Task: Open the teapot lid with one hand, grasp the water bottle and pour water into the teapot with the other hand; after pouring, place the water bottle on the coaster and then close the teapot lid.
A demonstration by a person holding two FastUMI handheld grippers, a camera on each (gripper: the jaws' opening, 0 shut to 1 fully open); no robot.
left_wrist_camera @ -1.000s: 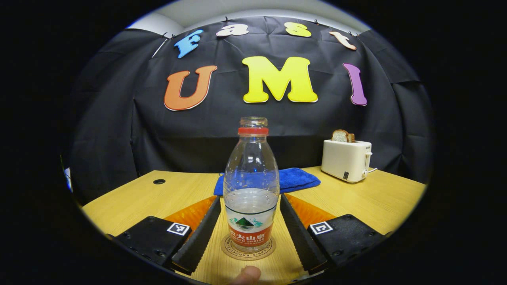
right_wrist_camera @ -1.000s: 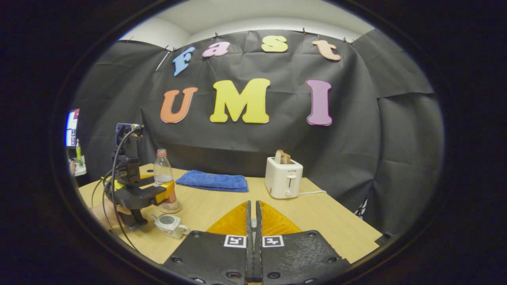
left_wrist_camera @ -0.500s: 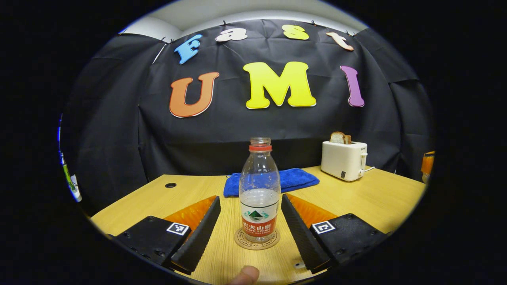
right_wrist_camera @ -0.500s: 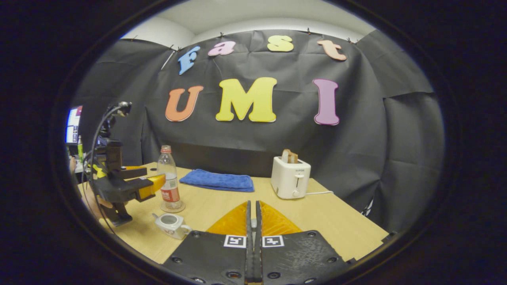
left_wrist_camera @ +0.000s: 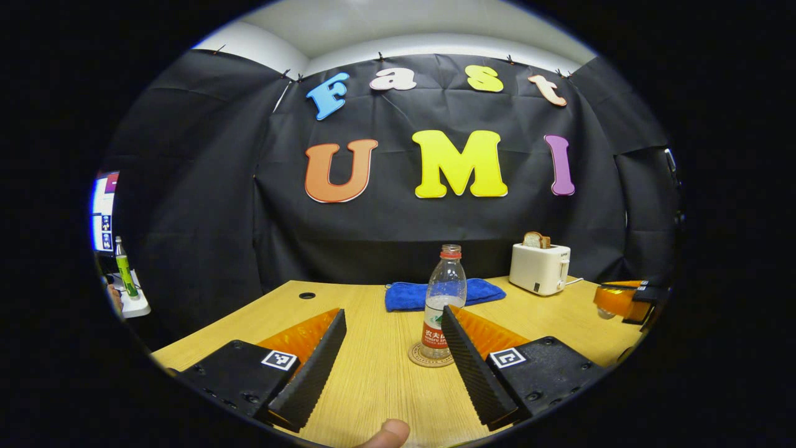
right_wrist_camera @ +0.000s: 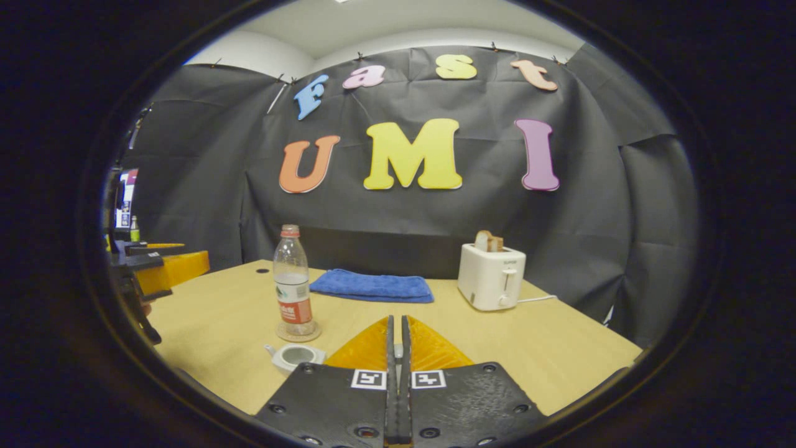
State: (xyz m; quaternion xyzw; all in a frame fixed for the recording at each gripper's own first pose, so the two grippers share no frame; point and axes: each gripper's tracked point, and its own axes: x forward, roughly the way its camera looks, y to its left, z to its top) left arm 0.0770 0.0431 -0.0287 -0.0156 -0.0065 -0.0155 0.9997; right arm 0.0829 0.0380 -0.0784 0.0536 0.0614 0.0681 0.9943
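The clear water bottle [left_wrist_camera: 443,298], capless and partly filled, stands upright on the round coaster [left_wrist_camera: 423,359] on the wooden table [left_wrist_camera: 373,386]. My left gripper [left_wrist_camera: 392,314] is open and hangs well back from the bottle, touching nothing. In the right gripper view the bottle [right_wrist_camera: 292,286] rests on its coaster [right_wrist_camera: 300,334], and just in front of it sits the small white teapot [right_wrist_camera: 297,356] with its top open. My right gripper [right_wrist_camera: 396,320] is shut above the table right of the teapot. In the left gripper view a small pale lid [left_wrist_camera: 601,313] shows at its tips.
A folded blue towel [right_wrist_camera: 373,287] lies at the back of the table. A white toaster [right_wrist_camera: 491,277] with bread slices stands at the back right, its cord trailing right. A cable hole [left_wrist_camera: 306,295] is at the back left. A thumb [left_wrist_camera: 385,432] shows at the bottom edge.
My left gripper, open, has drawn back from the bottle, which stays on the coaster. The right gripper stays shut and has shifted so the teapot sits closer below it.
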